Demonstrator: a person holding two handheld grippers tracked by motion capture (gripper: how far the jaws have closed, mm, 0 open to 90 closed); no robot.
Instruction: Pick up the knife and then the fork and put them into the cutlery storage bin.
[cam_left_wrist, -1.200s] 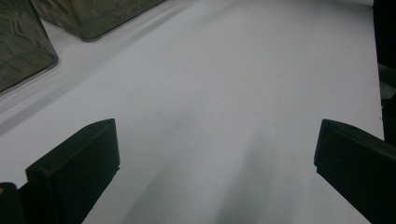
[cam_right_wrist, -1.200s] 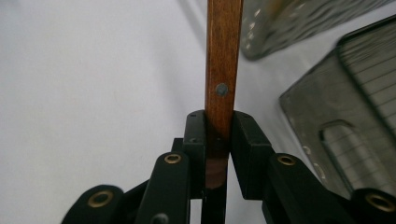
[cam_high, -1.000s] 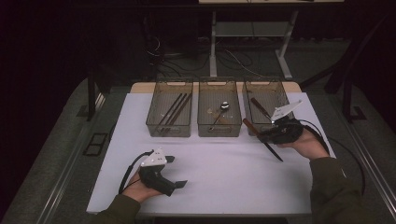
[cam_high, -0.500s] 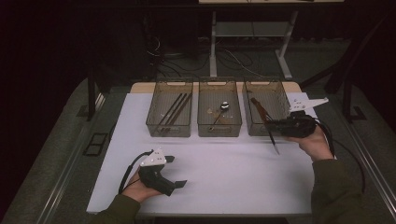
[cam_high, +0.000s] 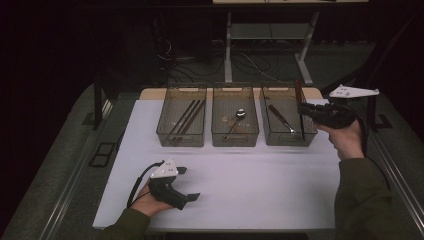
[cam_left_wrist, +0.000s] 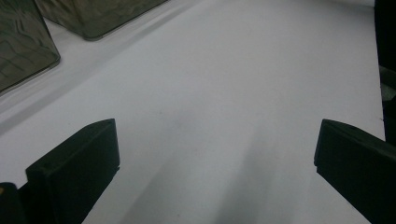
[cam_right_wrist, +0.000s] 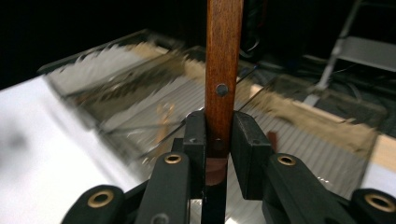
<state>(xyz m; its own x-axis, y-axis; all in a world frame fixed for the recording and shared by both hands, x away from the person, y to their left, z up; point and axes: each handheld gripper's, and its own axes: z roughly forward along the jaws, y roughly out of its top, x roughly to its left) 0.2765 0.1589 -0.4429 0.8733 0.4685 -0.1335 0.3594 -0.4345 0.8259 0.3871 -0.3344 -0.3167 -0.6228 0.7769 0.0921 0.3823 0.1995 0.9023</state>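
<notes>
My right gripper (cam_high: 302, 111) is shut on a wooden-handled utensil (cam_high: 298, 89), which hangs upright over the right edge of the right clear bin (cam_high: 286, 140). In the right gripper view the pads (cam_right_wrist: 196, 135) clamp the brown riveted handle (cam_right_wrist: 223, 70) low down, and its dark blade drops away below. That bin also holds another utensil (cam_high: 281, 118). On the white mat near the front edge my left gripper (cam_high: 188, 183) rests in a hand. It is open, with bare mat between its jaws (cam_left_wrist: 215, 154).
Three clear bins stand in a row at the mat's (cam_high: 260, 175) far side. The left bin (cam_high: 181, 141) holds dark sticks (cam_high: 186, 117) and the middle bin (cam_high: 235, 140) a spoon (cam_high: 238, 116). A table leg frame and cables lie on the floor behind.
My right gripper has risen and moved towards the far right, swinging the utensil from a slant near the mat to upright above the right bin. My left gripper has stayed put.
</notes>
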